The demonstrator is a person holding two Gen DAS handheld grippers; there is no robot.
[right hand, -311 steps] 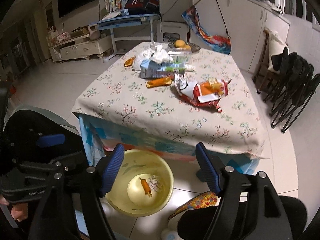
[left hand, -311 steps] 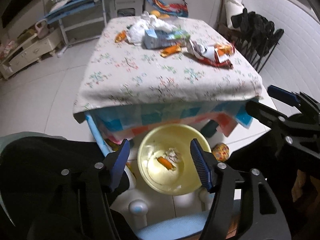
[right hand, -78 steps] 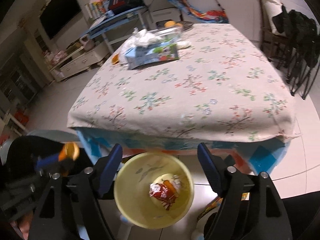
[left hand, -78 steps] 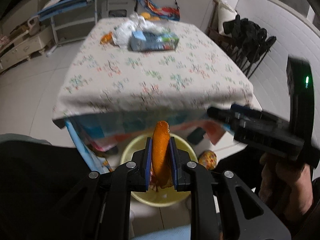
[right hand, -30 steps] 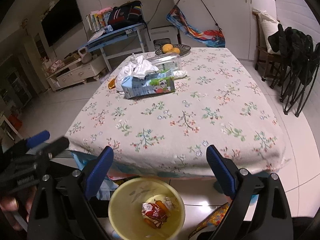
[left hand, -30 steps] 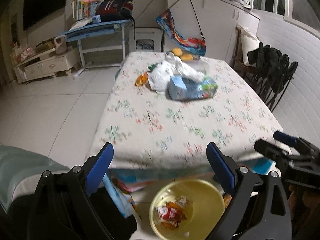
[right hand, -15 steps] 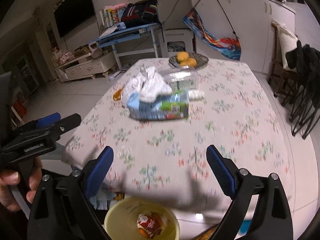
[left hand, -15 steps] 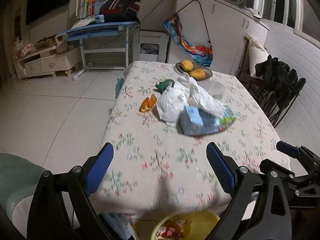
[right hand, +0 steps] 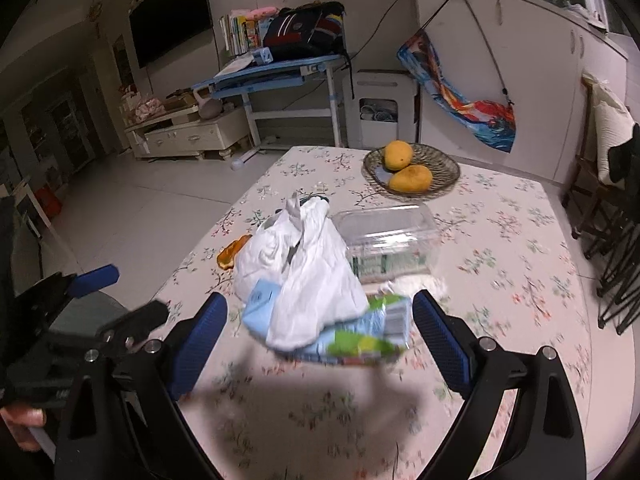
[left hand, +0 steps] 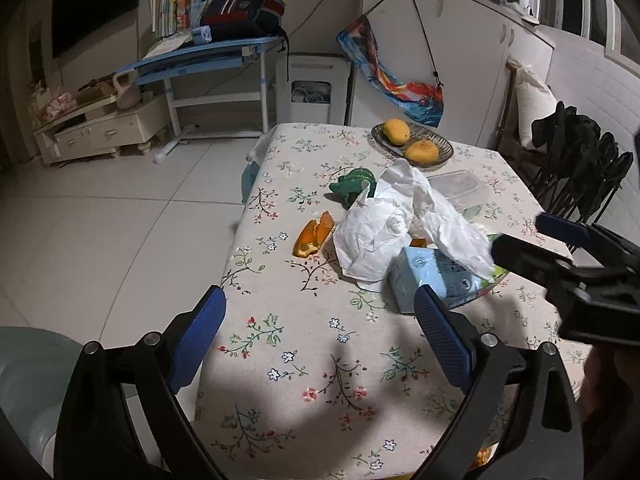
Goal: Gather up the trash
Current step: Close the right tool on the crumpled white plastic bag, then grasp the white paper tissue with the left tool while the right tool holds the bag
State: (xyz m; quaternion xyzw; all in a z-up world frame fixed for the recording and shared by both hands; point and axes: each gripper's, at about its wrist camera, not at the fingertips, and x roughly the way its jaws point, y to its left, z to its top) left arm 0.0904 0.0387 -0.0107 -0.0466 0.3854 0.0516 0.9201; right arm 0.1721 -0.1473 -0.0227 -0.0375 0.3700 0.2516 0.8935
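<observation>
On the flowered tablecloth (left hand: 304, 344) lie an orange peel (left hand: 313, 234), a crumpled white plastic bag (left hand: 392, 236) and a blue and green carton (left hand: 436, 280) partly under the bag. My left gripper (left hand: 320, 336) hangs open above the near table half, short of the peel and the carton. My right gripper (right hand: 320, 340) is open too, with the carton (right hand: 352, 336) and white bag (right hand: 308, 268) just beyond its fingertips. The peel (right hand: 232, 254) shows left of the bag. Neither gripper holds anything.
A clear plastic box (right hand: 386, 240) and a green crumpled item (left hand: 352, 188) lie behind the bag. A basket with two mangoes (left hand: 412, 146) stands at the far edge. Folded black chairs (left hand: 580, 168) stand at the right, a blue desk (left hand: 208, 60) behind.
Both grippers have moved up and forward over the table; the yellow bowl below the table edge has dropped out of view. Earlier the left gripper let go of an orange peel over that bowl.
</observation>
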